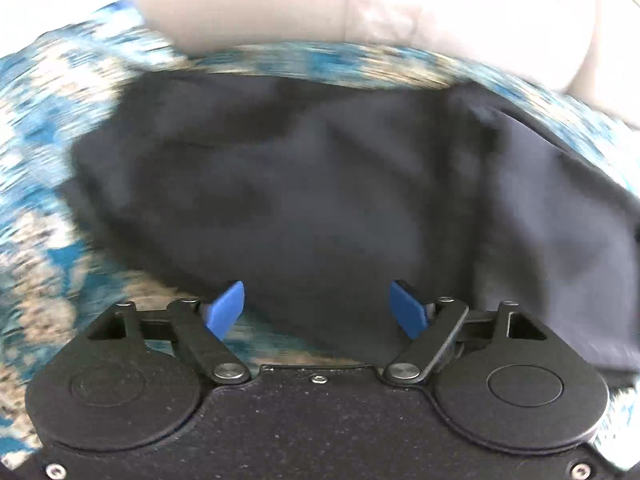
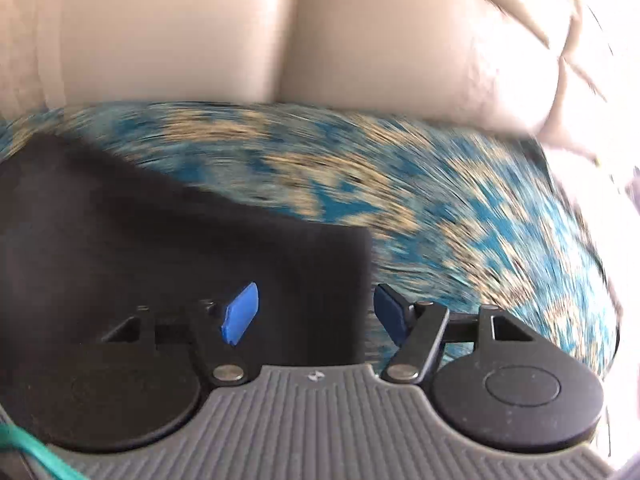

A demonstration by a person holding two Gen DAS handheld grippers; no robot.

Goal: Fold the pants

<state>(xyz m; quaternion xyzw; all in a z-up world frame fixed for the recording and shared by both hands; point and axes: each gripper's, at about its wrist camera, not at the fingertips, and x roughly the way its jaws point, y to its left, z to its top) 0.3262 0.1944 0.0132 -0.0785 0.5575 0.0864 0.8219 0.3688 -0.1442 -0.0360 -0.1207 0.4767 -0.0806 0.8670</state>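
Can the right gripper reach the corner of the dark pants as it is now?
Probably yes: the right gripper has its jaws open, and the corner of the dark pants lies just ahead between them, with nothing in the way.

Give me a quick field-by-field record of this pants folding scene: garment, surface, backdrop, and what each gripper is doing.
garment: dark navy fabric pants, lying spread out
surface: blue and beige patterned rug
backdrop: beige cushioned sofa
left gripper: open, holds nothing, over the pants' near edge
right gripper: open, holds nothing, by a corner of the pants
image: motion-blurred

pants (image 1: 320,184) on rug (image 1: 44,92), sofa (image 1: 360,0) behind
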